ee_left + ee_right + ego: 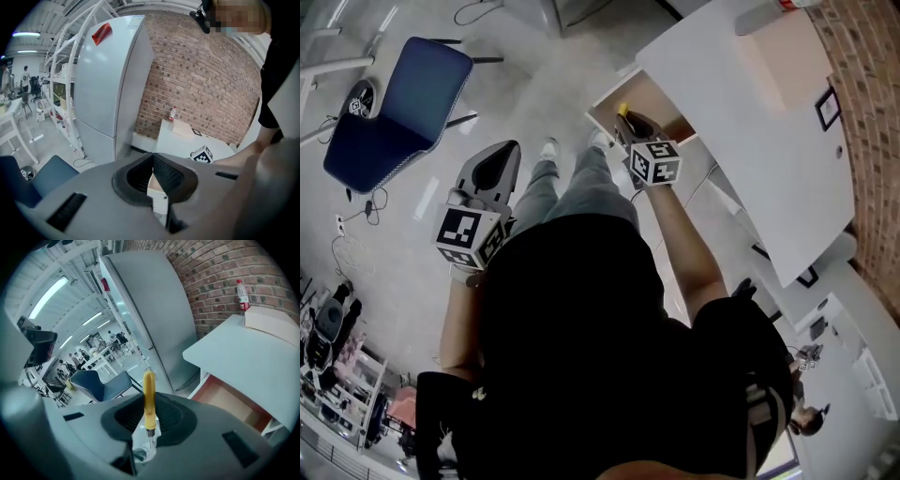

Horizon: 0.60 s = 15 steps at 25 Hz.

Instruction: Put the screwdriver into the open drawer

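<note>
A yellow-handled screwdriver point(149, 397) stands upright between the jaws of my right gripper point(149, 404), which is shut on it. In the head view the right gripper point(628, 122) hovers over the open drawer point(652, 97), and the screwdriver's yellow tip point(622, 110) pokes out ahead of it. The drawer point(232, 404) has a wood-coloured inside and juts from under the white desk point(248, 352). My left gripper point(500, 161) hangs to the left over the floor, away from the drawer. Its jaws are shut with nothing between them point(153, 160).
A blue chair point(394, 112) stands on the floor at the far left. A tall grey fridge point(108, 79) and a brick wall point(872, 141) lie beyond the desk point(750, 122). A box point(272, 319) and a bottle point(241, 295) rest on the desk top.
</note>
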{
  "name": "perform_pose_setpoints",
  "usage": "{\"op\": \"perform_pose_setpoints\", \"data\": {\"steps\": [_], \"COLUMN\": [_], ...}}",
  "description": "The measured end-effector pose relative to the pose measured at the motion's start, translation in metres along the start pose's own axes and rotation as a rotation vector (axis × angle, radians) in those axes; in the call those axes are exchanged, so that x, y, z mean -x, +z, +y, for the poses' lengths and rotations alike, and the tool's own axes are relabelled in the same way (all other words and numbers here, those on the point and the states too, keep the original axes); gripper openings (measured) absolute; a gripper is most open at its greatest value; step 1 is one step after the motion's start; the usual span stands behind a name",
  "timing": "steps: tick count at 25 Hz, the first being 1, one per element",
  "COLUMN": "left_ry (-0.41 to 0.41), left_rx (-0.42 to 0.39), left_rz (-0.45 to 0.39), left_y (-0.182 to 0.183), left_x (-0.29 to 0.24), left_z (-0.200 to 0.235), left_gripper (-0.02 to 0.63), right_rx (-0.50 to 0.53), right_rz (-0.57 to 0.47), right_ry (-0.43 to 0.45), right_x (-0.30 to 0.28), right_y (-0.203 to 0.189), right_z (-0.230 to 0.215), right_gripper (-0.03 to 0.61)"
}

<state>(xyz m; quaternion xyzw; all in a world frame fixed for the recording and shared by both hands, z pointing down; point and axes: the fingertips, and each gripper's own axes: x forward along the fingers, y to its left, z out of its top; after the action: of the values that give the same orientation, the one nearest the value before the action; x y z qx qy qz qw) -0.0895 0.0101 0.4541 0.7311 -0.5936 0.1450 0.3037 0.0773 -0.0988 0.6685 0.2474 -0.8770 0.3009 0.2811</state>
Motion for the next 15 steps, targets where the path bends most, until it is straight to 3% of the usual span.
{"op": "perform_pose_setpoints", "data": {"steps": [15], "left_ry": [0.127], "left_rx": [0.135], "left_rz": [0.058], "left_y": [-0.049], "left_x": [-0.007], "left_z": [0.019], "left_gripper": [0.003], "right_rx": [0.090], "right_rz": [0.253], "right_ry": [-0.005], "right_x": [-0.090], "right_y": [-0.082], "right_z": [-0.059], "right_gripper": [0.078]}}
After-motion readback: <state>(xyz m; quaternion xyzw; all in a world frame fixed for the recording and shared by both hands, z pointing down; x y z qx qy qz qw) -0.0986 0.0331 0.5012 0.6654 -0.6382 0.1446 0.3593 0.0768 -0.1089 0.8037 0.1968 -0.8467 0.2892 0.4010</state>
